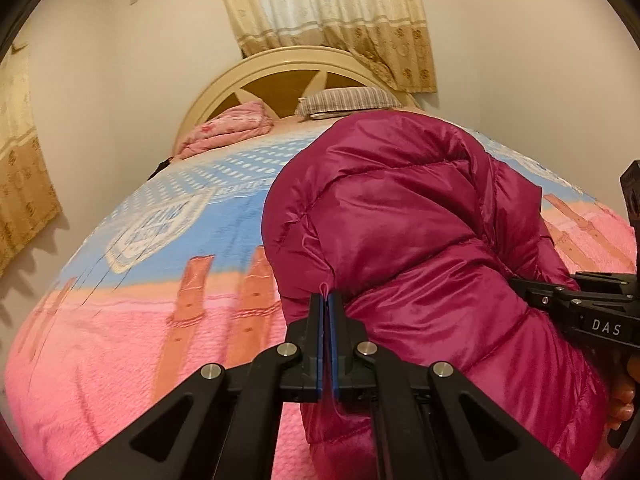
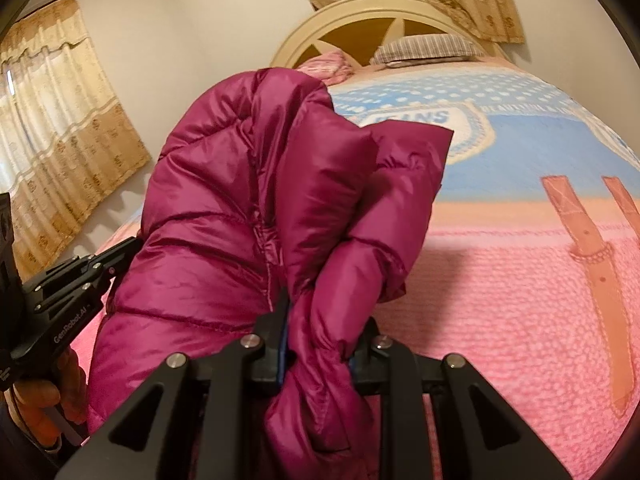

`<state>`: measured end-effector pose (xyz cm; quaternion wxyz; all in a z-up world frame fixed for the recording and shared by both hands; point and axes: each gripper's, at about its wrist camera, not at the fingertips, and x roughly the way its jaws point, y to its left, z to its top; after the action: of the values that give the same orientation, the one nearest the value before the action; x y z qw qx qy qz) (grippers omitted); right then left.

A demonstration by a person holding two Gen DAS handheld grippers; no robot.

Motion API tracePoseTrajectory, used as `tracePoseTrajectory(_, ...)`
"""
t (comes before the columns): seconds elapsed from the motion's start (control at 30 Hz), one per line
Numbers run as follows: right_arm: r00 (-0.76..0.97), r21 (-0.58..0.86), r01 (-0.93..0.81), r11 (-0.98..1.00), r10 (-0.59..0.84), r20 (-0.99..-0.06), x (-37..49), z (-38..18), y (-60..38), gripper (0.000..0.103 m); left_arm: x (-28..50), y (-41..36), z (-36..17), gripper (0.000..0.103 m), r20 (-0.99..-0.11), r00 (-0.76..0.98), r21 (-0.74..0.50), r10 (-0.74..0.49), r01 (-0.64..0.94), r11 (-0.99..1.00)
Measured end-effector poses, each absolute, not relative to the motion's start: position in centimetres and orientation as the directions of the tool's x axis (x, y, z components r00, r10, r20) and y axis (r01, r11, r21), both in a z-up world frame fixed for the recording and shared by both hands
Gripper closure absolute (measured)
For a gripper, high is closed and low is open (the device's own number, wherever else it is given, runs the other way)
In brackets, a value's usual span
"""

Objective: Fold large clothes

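pink-and-blue bedspread (image 1: 120,320) covers the bed; the magenta puffer jacket (image 1: 420,220) rises off it, running away toward the headboard. left fingers (image 1: 329,304) pinch a thin edge; right fingers (image 2: 316,344) clamp a thick bunch, both at its near end.

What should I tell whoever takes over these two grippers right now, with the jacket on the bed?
Left gripper: shut on a thin edge of the jacket; only a sliver of fabric shows between the pads.
Right gripper: shut on a thick bunch of the jacket's fabric.
Jacket: magenta puffer, lifted at the near end by both grippers, the rest mounded on the bed.
Done: both grips taken and the near end raised.
Left: no finished fold shows yet. Likely next is to carry the held end over toward the pillow side, lay it flat, release, then fold again.
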<state>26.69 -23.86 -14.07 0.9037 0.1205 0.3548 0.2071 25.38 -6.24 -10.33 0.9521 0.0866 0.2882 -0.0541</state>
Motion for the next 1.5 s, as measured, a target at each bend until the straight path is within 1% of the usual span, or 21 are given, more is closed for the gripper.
tracePoseTrajectory(0.67, 0.589, 0.342, -0.475, 0.811, 0.582, -0.56, 28.3, -11.7, -15.1, 0.079, 22.8, 4.6, -8.2, 0.102, -0.524, 0.846, 0.106, 0.093, -0.044, 0.993)
tracePoseTrajectory(0.93, 0.553, 0.328, -0.53, 0.782, 0.612, -0.566, 28.7, -11.4, -12.3, 0.079, 21.7, 7.1, -7.7, 0.103, -0.508, 0.853, 0.094, 0.119, -0.082, 0.992)
tracePoseTrajectory(1.0, 0.533, 0.324, -0.556, 0.766, 0.627, -0.569, 28.7, -11.4, -11.4, 0.081, 21.5, 6.8, -7.6, 0.103, -0.494, 0.858, 0.13, 0.143, -0.09, 0.987)
tracePoseTrajectory(1.03, 0.536, 0.297, -0.562, 0.772, 0.613, -0.58, 28.6, -11.4, -10.7, 0.081, 21.7, 6.8, -7.9, 0.103, -0.499, 0.85, 0.153, 0.167, -0.104, 0.983)
tracePoseTrajectory(1.1, 0.543, 0.264, -0.543, 0.797, 0.573, -0.613, 28.8, -11.9, -9.7, 0.081, 22.5, 7.9, -9.0, 0.103, -0.537, 0.828, 0.117, 0.164, -0.119, 0.986)
tracePoseTrajectory(1.17, 0.53, 0.295, -0.535, 0.792, 0.586, -0.613, 29.3, -12.4, -10.0, 0.081, 22.8, 9.2, -10.1, 0.103, -0.543, 0.809, 0.14, 0.226, -0.177, 0.974)
tracePoseTrajectory(1.2, 0.526, 0.304, -0.53, 0.792, 0.588, -0.614, 29.5, -12.7, -10.3, 0.081, 22.9, 10.3, -10.8, 0.103, -0.558, 0.795, 0.128, 0.237, -0.2, 0.971)
tracePoseTrajectory(1.27, 0.519, 0.311, -0.526, 0.792, 0.588, -0.62, 29.5, -12.9, -10.7, 0.081, 22.8, 12.1, -11.6, 0.103, -0.587, 0.779, 0.062, 0.22, -0.228, 0.972)
tracePoseTrajectory(1.37, 0.512, 0.314, -0.521, 0.794, 0.584, -0.63, 29.7, -13.3, -10.8, 0.081, 23.1, 13.4, -13.0, 0.102, -0.636, 0.755, -0.016, 0.163, -0.224, 0.975)
tracePoseTrajectory(1.4, 0.51, 0.315, -0.52, 0.794, 0.584, -0.632, 29.7, -13.4, -10.8, 0.081, 23.3, 13.6, -13.5, 0.102, -0.651, 0.751, -0.06, 0.11, -0.195, 0.979)
tracePoseTrajectory(1.5, 0.51, 0.311, -0.519, 0.796, 0.58, -0.635, 29.5, -13.4, -10.5, 0.081, 23.8, 13.3, -14.5, 0.1, -0.678, 0.734, -0.134, 0.039, -0.175, 0.975)
